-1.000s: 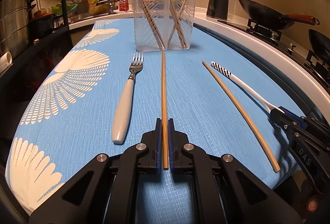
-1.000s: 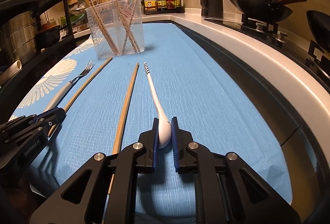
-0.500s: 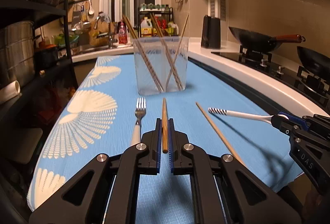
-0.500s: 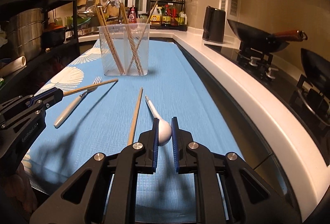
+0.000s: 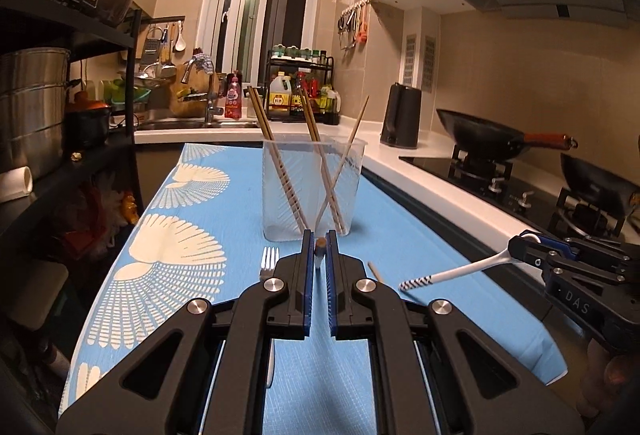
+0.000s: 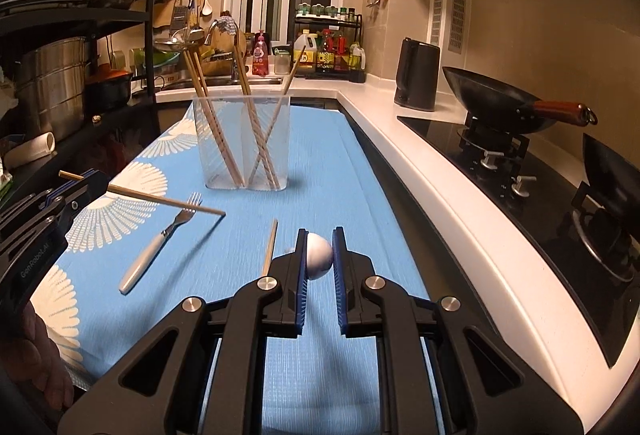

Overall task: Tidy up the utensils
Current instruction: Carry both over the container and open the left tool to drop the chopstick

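Right wrist view: both tools hang above the blue-clothed bench [image 6: 352, 155], open cloth ahead.
Left fingers [image 5: 319, 249] pinch a chopstick [image 6: 168, 201]; right fingers [image 6: 320, 249] clamp a white spoon [image 5: 460, 272]. Clear cup [image 6: 242, 143] ahead; fork [image 6: 160, 241] and loose chopstick [image 6: 270, 247] lie below.

What we cannot make out across the two wrist views

In the left wrist view we see the held chopstick [image 5: 320, 243] only end-on, its length hidden between the left gripper [image 5: 319, 255] pads; the fork [image 5: 269, 263] shows just its tines, its handle covered by the gripper body, and the loose chopstick [image 5: 374, 271] shows only its tip. In the right wrist view the spoon [image 6: 319, 257] shows only its rounded end, its handle hidden behind that. The cloth [image 6: 340, 171] near edge is cut off by both grippers. Bottle labels on the far rack [image 6: 328, 47] are too small for us to read.
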Available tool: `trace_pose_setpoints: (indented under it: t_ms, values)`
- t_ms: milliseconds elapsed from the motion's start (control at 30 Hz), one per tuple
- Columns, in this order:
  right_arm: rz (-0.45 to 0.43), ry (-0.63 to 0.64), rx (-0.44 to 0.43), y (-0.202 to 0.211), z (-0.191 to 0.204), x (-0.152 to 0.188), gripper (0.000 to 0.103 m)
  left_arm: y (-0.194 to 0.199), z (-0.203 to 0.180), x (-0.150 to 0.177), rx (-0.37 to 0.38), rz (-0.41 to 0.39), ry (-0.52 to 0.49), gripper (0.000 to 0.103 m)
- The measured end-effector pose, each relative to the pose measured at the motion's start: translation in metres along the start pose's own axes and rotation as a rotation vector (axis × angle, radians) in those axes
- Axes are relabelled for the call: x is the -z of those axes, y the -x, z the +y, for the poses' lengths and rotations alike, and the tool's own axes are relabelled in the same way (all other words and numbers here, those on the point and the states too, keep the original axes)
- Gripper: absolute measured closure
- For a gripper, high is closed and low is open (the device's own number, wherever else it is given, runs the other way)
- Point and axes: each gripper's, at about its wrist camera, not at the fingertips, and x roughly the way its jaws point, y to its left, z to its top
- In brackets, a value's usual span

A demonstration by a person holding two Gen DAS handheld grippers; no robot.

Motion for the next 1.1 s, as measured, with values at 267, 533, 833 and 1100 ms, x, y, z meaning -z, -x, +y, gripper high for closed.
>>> trace_pose_setpoints:
  t_ms: [267, 533, 833, 1100]
  values:
    - [-0.021, 0.038, -0.018, 0.002, 0.005, -0.023, 0.091, -0.003, 0.011, -0.010, 0.043, -0.017, 0.061, 0.097]
    - [-0.021, 0.075, -0.037, 0.004, 0.008, -0.045, 0.091, -0.003, 0.017, -0.028, 0.056, 0.002, 0.085, 0.097]
    - [-0.001, 0.116, -0.063, -0.004, 0.009, -0.079, 0.091, -0.022, 0.024, -0.077, 0.081, 0.154, 0.045, 0.097]
    - [-0.018, 0.132, -0.106, -0.015, 0.007, -0.135, 0.091, -0.043, 0.027, -0.129, 0.104, 0.218, 0.016, 0.097]
